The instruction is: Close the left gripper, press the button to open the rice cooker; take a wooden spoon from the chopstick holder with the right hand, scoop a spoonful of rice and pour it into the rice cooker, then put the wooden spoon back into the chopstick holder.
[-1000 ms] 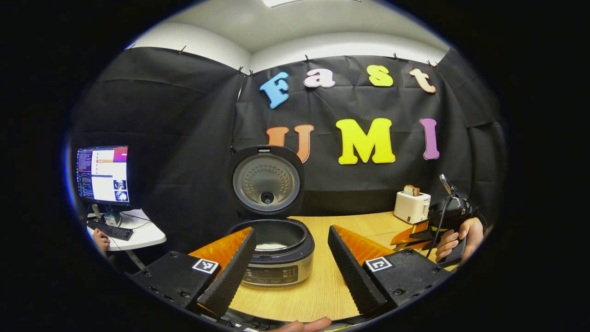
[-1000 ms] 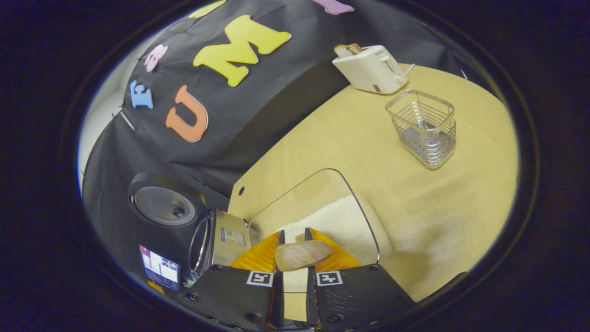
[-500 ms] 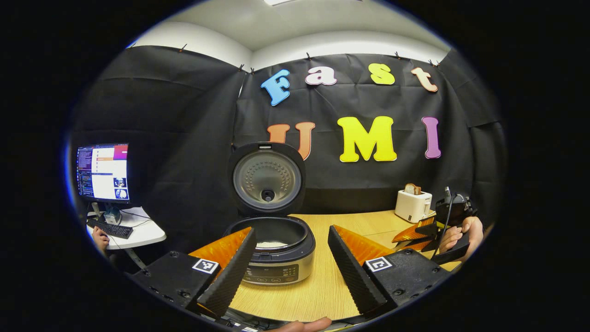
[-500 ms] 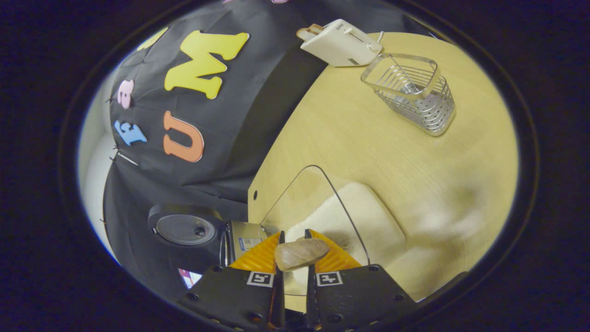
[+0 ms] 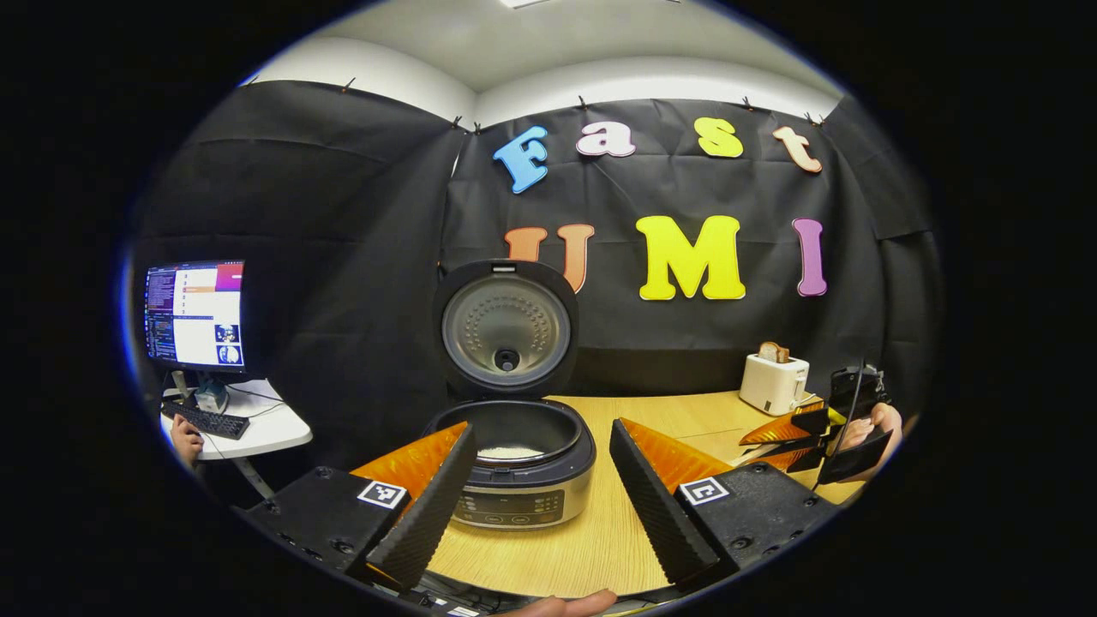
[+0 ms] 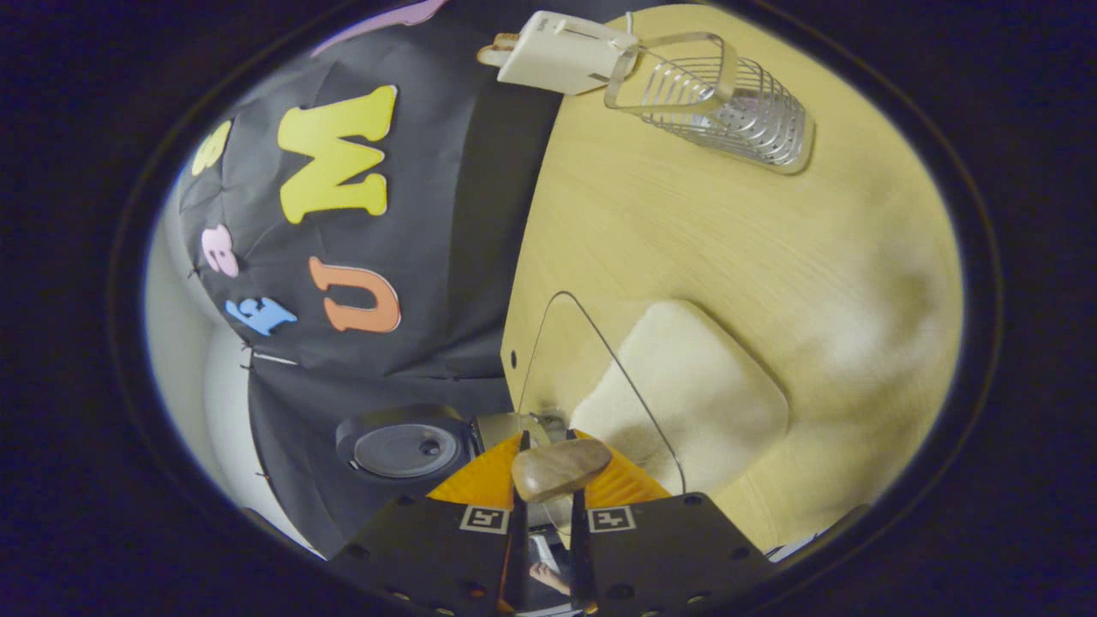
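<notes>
Left gripper (image 5: 542, 480) gapes wide, empty, w/ the open rice cooker (image 5: 512, 463) just ahead (some rice inside). Right gripper (image 6: 545, 470) pinches the wooden spoon (image 6: 560, 468) handle over the clear rice container (image 6: 668, 403); chopstick holder (image 6: 728, 111) stands near the toaster (image 6: 557, 53).

Left claw (image 5: 540, 480) agape, right claw (image 6: 545, 470) clamped

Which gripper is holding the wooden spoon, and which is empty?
The right gripper is shut on the wooden spoon, over the rice container. The left gripper is open and empty, facing the open rice cooker.
</notes>
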`<state>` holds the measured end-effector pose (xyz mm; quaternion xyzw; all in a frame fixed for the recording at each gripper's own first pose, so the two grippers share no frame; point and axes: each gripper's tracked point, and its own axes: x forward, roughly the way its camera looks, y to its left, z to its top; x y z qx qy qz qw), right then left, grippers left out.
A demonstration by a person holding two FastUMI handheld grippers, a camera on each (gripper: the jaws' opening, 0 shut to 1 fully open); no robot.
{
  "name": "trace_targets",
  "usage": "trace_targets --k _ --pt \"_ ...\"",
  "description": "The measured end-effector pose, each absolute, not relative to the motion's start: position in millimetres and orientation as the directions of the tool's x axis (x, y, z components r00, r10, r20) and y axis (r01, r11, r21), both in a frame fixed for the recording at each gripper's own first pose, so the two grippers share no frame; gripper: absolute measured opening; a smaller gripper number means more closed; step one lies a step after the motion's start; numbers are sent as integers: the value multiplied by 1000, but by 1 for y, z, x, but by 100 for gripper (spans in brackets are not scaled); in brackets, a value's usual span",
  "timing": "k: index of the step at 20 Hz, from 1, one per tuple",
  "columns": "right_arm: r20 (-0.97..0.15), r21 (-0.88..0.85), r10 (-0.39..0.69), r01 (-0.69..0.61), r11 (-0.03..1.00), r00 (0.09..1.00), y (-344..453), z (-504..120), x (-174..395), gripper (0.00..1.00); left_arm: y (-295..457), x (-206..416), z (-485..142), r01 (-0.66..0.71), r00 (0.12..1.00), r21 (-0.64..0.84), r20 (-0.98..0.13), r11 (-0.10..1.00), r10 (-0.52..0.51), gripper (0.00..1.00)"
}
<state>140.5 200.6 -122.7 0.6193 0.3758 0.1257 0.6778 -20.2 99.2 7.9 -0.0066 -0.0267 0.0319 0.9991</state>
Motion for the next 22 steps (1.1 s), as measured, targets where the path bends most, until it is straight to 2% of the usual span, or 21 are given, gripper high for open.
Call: trace_targets --k 6,10,12,19,22 --pt "-278 949 600 313 48 750 179 -114 141 19 101 -18 6 -70 996 -18 45 997 71 100" --pt "-127 954 597 262 -146 792 161 -97 147 17 99 -21 9 -66 996 -11 54 998 67 100" --pt "-82 947 600 249 -201 796 162 -91 146 18 100 -22 9 -68 996 -8 58 998 68 99" --pt "-62 962 641 216 -165 765 194 -58 138 18 122 -31 11 -93 994 8 66 996 92 99" --pt "-76 974 656 196 -112 751 223 -39 137 18 133 -36 9 -82 995 8 65 997 82 99"
